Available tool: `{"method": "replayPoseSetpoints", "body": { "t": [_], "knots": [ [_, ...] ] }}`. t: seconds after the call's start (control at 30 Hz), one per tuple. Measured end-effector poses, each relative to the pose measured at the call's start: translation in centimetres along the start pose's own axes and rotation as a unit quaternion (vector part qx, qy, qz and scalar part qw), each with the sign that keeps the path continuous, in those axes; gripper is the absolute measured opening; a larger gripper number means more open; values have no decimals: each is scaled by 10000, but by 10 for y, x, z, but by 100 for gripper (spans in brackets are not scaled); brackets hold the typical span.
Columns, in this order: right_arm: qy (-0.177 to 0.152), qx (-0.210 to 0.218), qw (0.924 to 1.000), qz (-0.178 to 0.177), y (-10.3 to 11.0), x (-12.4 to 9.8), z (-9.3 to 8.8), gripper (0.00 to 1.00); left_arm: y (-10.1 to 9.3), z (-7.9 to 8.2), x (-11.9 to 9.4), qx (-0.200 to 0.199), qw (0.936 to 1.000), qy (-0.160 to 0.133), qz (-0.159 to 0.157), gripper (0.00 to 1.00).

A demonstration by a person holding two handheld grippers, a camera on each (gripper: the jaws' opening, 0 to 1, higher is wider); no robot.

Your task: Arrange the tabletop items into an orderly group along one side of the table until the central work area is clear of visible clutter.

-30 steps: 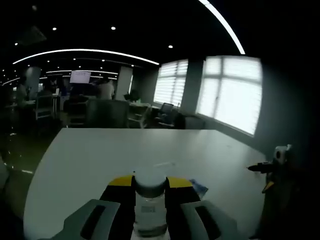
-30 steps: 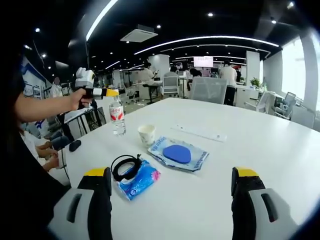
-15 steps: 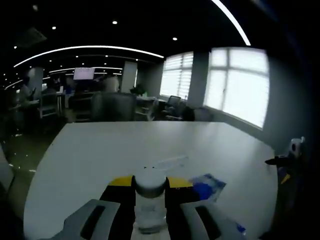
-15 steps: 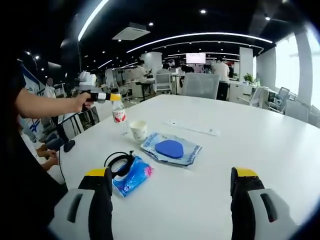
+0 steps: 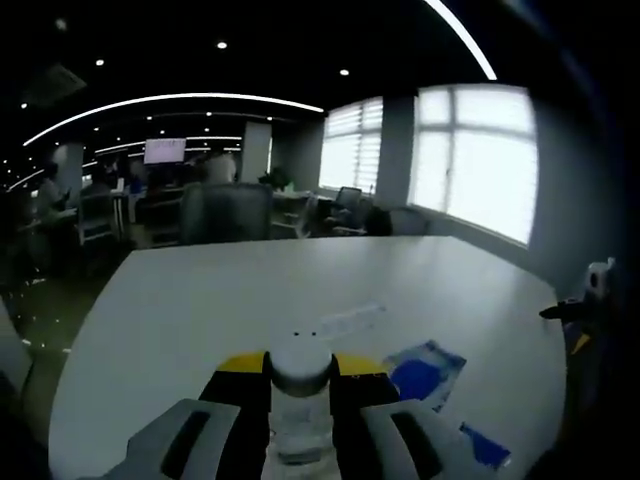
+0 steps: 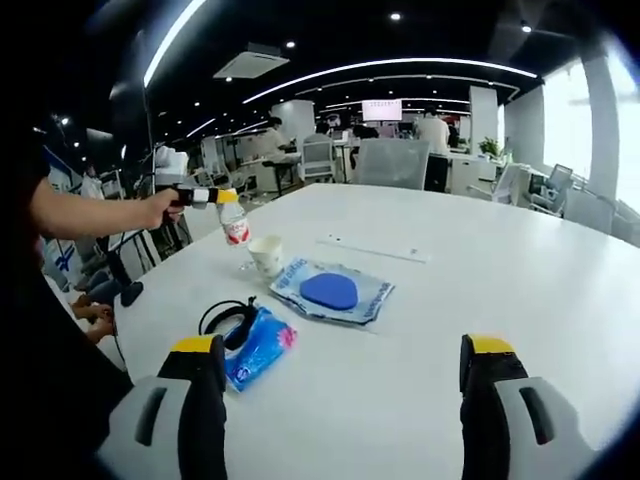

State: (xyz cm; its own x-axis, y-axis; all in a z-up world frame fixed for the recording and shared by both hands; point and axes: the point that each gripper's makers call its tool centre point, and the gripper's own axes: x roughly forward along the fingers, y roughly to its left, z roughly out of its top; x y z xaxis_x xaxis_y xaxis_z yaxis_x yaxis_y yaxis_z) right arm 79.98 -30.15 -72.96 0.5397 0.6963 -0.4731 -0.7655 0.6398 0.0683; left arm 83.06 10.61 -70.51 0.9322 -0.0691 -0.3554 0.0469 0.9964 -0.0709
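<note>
My left gripper (image 5: pixel 300 400) is clamped on the water bottle (image 5: pixel 299 405), its yellow-tipped jaws pressed against the clear body just under the white cap, which sits at six o'clock in the left gripper view. In the right gripper view the same bottle (image 6: pixel 234 228) shows at ten o'clock with its red label, lifted just off the white table (image 6: pixel 480 270), held at the neck by the left gripper (image 6: pixel 205 196) in my hand (image 6: pixel 160 206).

Just beside the bottle, toward four o'clock of it, stands a small paper cup (image 6: pixel 265 256). Next to the cup, at three o'clock of it, lies a clear plastic packet with a blue oval pad (image 6: pixel 329 291) inside; the left gripper view catches that packet (image 5: pixel 425 365) at four o'clock. Nearer to me, at seven o'clock of the packet, a blue tissue pack (image 6: pixel 258 343) lies with a black cable loop (image 6: pixel 224 320) resting partly on its far end. Beyond the packet, at twelve o'clock, a long thin white strip (image 6: pixel 373 249) lies flat on the table.

My right gripper (image 6: pixel 340 400) holds nothing: its two jaws stand wide apart at the bottom of the right gripper view, bare table between them. It also edges into the left gripper view at three o'clock (image 5: pixel 585 310).

Behind the table are office chairs (image 6: pixel 392 165) and bright windows (image 5: pixel 475 160).
</note>
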Motion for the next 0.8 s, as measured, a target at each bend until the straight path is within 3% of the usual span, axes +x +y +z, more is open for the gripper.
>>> {"method": "replayPoseSetpoints", "body": {
  "t": [0.23,0.8],
  "knots": [
    [61,20,10000,18,-2,5,-3,93,2,0,5,107,9999,15,-31,19],
    [229,-41,9997,91,3,12,-9,92,-21,-12,3,320,9994,2,-116,20]
  ]
}}
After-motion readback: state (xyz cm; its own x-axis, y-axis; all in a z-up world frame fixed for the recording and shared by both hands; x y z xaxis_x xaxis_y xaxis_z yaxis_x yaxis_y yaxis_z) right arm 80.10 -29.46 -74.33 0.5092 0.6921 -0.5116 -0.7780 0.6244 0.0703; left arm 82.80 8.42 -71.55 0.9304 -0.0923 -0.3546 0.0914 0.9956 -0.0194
